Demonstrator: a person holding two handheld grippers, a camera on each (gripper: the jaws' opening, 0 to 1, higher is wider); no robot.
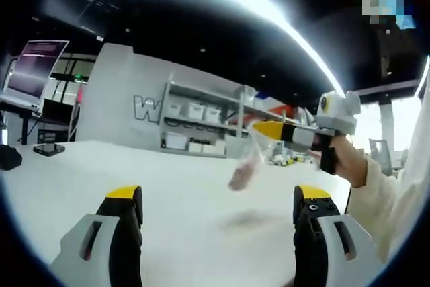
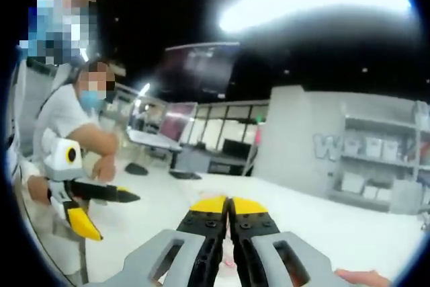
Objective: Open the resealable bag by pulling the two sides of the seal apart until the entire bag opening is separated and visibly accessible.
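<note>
A small clear resealable bag point(image 1: 247, 160) with something pinkish in its lower part hangs in the air above the white table point(image 1: 168, 186). My right gripper point(image 1: 261, 128), yellow-tipped and held by a hand point(image 1: 344, 159), is shut on the bag's top edge. My left gripper point(image 1: 216, 208) stands wide open near the table, below and short of the bag, with nothing between its fingers. In the right gripper view the right gripper point(image 2: 228, 208) has its jaws pressed together, and the left gripper point(image 2: 111, 214) stands open at the far left.
A shelf unit with white bins point(image 1: 195, 122) stands behind the table. A small dark box point(image 1: 48, 149) and a black object point(image 1: 8, 156) lie at the table's left. A person in white point(image 2: 67, 122) stands at the left. Desks with monitors point(image 2: 175, 142) lie beyond.
</note>
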